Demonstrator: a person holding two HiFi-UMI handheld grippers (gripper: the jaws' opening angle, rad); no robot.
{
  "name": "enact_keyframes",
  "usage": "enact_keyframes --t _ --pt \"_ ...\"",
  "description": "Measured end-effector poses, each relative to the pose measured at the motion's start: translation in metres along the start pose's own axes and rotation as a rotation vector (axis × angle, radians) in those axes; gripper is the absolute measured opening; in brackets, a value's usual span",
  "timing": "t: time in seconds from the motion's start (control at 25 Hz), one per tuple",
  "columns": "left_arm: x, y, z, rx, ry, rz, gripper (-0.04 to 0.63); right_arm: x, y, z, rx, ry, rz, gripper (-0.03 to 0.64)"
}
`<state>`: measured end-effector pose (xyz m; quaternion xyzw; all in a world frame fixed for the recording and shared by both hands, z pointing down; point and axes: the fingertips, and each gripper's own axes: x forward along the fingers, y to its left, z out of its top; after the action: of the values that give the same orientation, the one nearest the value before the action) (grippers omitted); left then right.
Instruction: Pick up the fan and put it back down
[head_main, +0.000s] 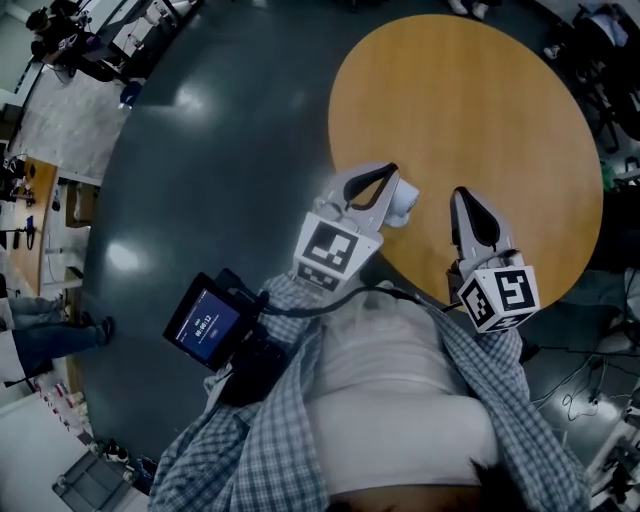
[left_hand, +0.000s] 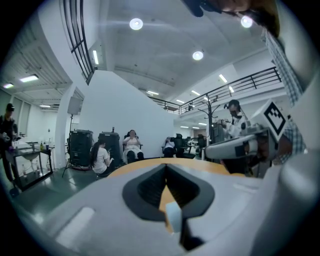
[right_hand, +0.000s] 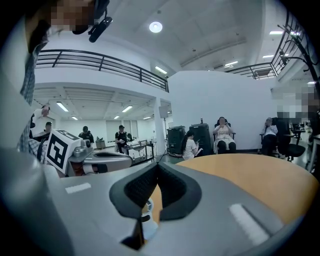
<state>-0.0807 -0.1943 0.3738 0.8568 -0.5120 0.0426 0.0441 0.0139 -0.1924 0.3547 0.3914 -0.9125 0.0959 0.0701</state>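
A small white fan (head_main: 403, 205) stands on the round wooden table (head_main: 480, 110), close to the near edge. My left gripper (head_main: 384, 173) hovers just left of the fan with its jaws shut and nothing in them. To the right of the fan my right gripper (head_main: 462, 193) also has its jaws together and empty. In the left gripper view the black pads of the left gripper (left_hand: 166, 165) meet at the tip, with the tabletop (left_hand: 150, 168) beyond. The right gripper view shows the right gripper (right_hand: 157, 165) closed, with a bit of the white fan (right_hand: 145, 210) low behind its pads.
A dark handheld screen (head_main: 205, 325) hangs at the person's waist, over the dark floor (head_main: 200, 160). Seated people (right_hand: 223, 134) and black equipment cases (left_hand: 80, 147) are far beyond the table. The other gripper's marker cube (right_hand: 60, 148) shows at the left.
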Motion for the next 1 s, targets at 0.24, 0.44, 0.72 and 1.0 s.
enact_keyframes --t 0.24,0.44,0.72,1.0 --pt "0.0011 0.003 0.003 -0.002 -0.003 0.011 0.0 -0.0026 -0.0019 0.0028 -0.005 0.002 -0.005 0.002" --pt "0.0012 0.0028 0.0035 -0.007 -0.001 0.013 0.0 -0.0054 -0.0033 0.0015 0.001 0.006 -0.011 0.002" --pt "0.001 -0.0028 0.0002 0.048 0.019 -0.005 0.0 -0.0031 -0.0001 -0.0006 0.006 0.004 -0.008 0.002" --pt "-0.0014 -0.0005 -0.0033 0.027 0.009 -0.003 0.0 -0.0044 0.0009 -0.0031 0.0 -0.006 -0.018 0.002"
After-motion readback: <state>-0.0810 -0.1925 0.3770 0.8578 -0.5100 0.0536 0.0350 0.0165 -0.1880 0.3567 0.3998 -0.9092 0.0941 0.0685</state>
